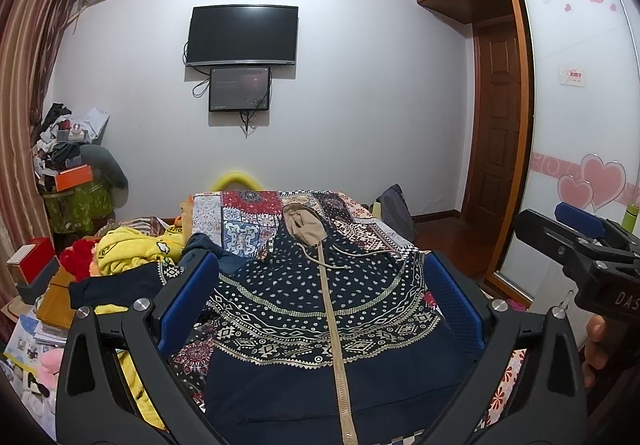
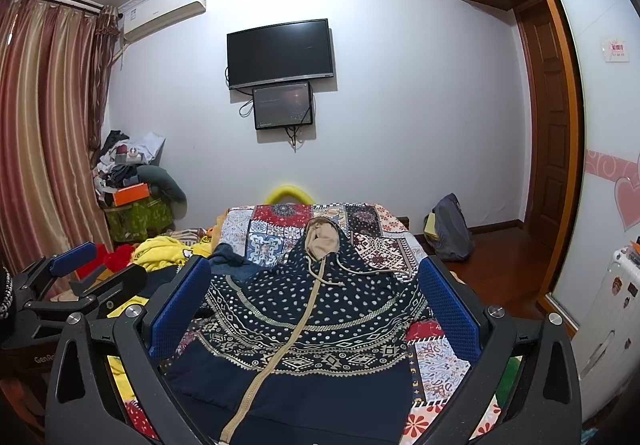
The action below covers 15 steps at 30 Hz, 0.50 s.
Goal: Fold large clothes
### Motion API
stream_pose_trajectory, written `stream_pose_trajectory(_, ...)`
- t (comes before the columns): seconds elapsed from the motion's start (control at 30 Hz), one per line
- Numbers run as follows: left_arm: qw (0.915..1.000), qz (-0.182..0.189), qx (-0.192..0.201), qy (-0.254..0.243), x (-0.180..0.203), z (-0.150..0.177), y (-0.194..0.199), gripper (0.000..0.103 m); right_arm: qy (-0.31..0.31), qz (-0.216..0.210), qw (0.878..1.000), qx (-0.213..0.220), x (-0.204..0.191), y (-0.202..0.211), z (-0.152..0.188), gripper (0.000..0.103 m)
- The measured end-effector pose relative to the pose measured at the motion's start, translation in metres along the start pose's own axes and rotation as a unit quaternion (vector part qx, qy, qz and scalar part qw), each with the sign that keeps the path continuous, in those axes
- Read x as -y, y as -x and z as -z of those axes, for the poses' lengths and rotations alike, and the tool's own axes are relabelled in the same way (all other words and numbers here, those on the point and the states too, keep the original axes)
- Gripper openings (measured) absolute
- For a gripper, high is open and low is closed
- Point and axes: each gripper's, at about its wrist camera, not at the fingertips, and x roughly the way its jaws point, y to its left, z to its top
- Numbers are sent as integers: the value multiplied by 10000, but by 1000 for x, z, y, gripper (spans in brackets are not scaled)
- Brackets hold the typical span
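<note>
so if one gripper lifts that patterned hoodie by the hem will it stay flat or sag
The hoodie would likely sag: it is soft cloth lying limp on the patchwork quilt. Its hood and drawstrings would probably dangle. Being large, one pinch point may let it bunch.

1. A pale wall (image 2: 400,105) carries a dark television (image 2: 280,53), a smaller screen (image 2: 283,105) just below it, and an air conditioner (image 2: 164,15).
2. Striped curtains (image 2: 44,133) hang at left.
3. A wooden door (image 2: 550,125) and a wardrobe (image 1: 576,93) with heart stickers stand at right.
</note>
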Motion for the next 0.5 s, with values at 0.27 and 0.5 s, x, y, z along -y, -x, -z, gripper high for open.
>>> stream_pose_trajectory(0.27, 10000, -10, 10, 13, -2, -1, 0, 103, 12, 13, 10000, 5, -1, 1, 0, 103)
stream_pose_trajectory(0.5, 10000, 4, -15, 28, -3, -1, -1, 103, 33, 35, 10000, -35, -2, -2, -1, 103)
